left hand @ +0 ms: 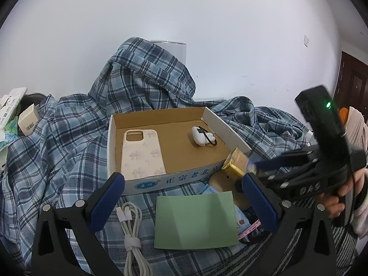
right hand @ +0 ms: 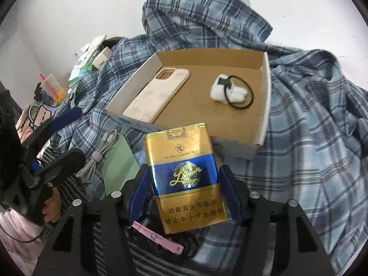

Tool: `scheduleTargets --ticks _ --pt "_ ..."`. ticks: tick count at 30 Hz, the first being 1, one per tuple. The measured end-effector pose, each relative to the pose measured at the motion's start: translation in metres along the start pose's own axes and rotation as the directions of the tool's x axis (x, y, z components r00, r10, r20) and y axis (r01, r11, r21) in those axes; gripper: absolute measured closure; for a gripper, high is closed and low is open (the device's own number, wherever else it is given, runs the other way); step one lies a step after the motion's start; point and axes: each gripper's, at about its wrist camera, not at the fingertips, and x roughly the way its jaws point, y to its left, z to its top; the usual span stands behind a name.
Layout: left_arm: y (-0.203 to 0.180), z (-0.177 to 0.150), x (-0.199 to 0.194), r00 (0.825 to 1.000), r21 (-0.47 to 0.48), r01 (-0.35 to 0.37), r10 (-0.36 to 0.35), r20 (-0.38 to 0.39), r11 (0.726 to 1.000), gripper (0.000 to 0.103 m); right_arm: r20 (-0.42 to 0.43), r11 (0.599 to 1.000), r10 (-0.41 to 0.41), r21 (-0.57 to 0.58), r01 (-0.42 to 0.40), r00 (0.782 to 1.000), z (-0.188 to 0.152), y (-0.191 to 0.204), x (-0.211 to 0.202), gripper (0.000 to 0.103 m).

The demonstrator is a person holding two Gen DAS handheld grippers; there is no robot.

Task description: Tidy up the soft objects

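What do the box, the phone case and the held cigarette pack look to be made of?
Box: corrugated cardboard, matte brown inside and white printed outside; its cut rim shows. Phone case: probably soft silicone or rubber, cream, matte, slightly scuffed, with rounded edges. Cigarette pack, in the right gripper: glossy gold and blue wrapper with glare, likely film-wrapped paper; soft or hard pack is unclear.

A rumpled blue plaid shirt (left hand: pixel 69 142) covers the supporting surface, which is itself hidden beneath it. Resting on the shirt is a shallow open cardboard box (left hand: pixel 161 179), white outside and brown inside. In front of the box, also on the fabric, lie a coiled white charging cable (left hand: pixel 131 225) and a pale green card (left hand: pixel 195 220) side by side, the card overlapping some small packets. The shirt bunches up high behind the box.
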Motion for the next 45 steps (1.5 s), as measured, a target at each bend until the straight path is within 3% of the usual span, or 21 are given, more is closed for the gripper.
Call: scheduleTargets --ticks 4,11,13,21,27,32,36,41,43,45 --pt "0.0 0.0 -0.001 1.0 -0.001 0.0 0.0 0.004 1.0 0.0 0.0 0.996 -0.073 -0.049 0.073 0.997 -0.007 0.005 0.006 0.039" --pt "0.0 0.0 0.002 1.0 0.002 0.003 -0.003 -0.027 1.0 0.0 0.031 0.986 -0.089 -0.136 0.092 0.996 -0.016 0.009 0.0 0.039" --pt "0.0 -0.001 0.007 0.999 0.006 0.001 -0.001 -0.052 1.0 0.0 0.057 0.987 -0.089 -0.132 0.096 0.994 -0.017 0.008 -0.004 0.048" --pt "0.009 -0.004 0.033 0.98 -0.03 0.04 -0.045 -0.191 0.999 0.0 0.169 0.992 -0.071 -0.091 0.088 0.983 -0.019 -0.001 -0.026 0.049" --pt "0.011 -0.006 0.033 0.977 -0.042 0.063 -0.071 -0.199 0.997 0.0 0.183 0.993 -0.074 -0.081 0.09 0.98 -0.018 -0.005 -0.03 0.049" --pt "-0.01 -0.009 0.019 0.97 0.099 0.104 -0.079 -0.23 0.99 0.0 0.192 0.993 -0.073 -0.077 0.089 0.979 -0.019 -0.007 -0.034 0.049" --pt "-0.028 -0.025 0.018 0.954 0.234 0.128 -0.055 -0.296 0.964 0.007 0.198 0.991 -0.075 -0.095 0.095 0.977 -0.02 -0.004 -0.035 0.049" --pt "-0.036 -0.034 0.018 0.939 0.343 0.152 -0.028 -0.342 0.927 0.009 0.2 0.992 -0.069 -0.093 0.089 0.977 -0.02 -0.005 -0.035 0.049" --pt "-0.036 -0.035 0.021 0.935 0.391 0.153 -0.004 -0.356 0.907 0.012 0.198 0.992 -0.067 -0.087 0.086 0.978 -0.02 -0.006 -0.035 0.049" --pt "-0.031 -0.036 0.027 0.922 0.424 0.159 0.019 -0.386 0.891 0.024 0.198 0.993 -0.068 -0.082 0.085 0.978 -0.02 -0.007 -0.035 0.049"
